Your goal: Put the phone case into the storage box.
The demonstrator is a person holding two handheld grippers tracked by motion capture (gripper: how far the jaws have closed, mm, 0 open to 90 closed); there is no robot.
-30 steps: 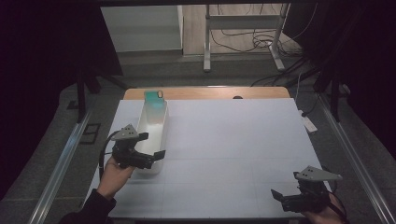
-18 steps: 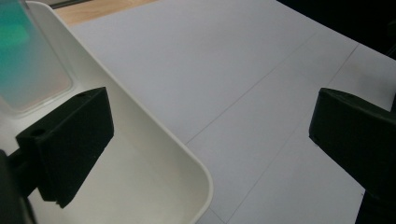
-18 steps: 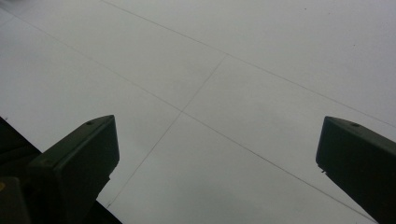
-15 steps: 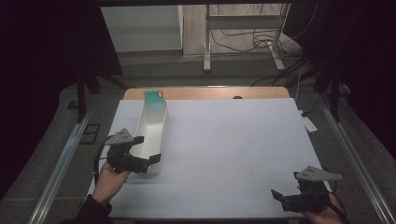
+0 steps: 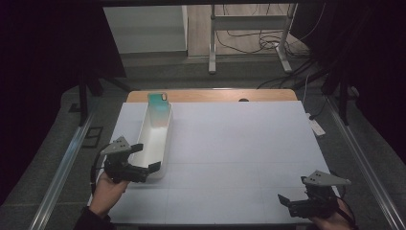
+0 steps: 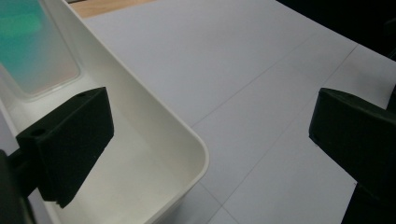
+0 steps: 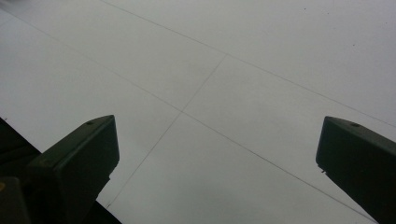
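At the near-left corner of the white counter (image 5: 230, 158), the left tongs (image 5: 143, 158) stood spread astride the near end wall of the long white plastic tray (image 5: 160, 139), seemingly to grip it, while the right tongs (image 5: 292, 200) waited apart and empty.

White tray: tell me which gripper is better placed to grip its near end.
Left. The left gripper is open at the white tray, its jaws straddling the near corner wall. The right gripper is open at the table's far corner.
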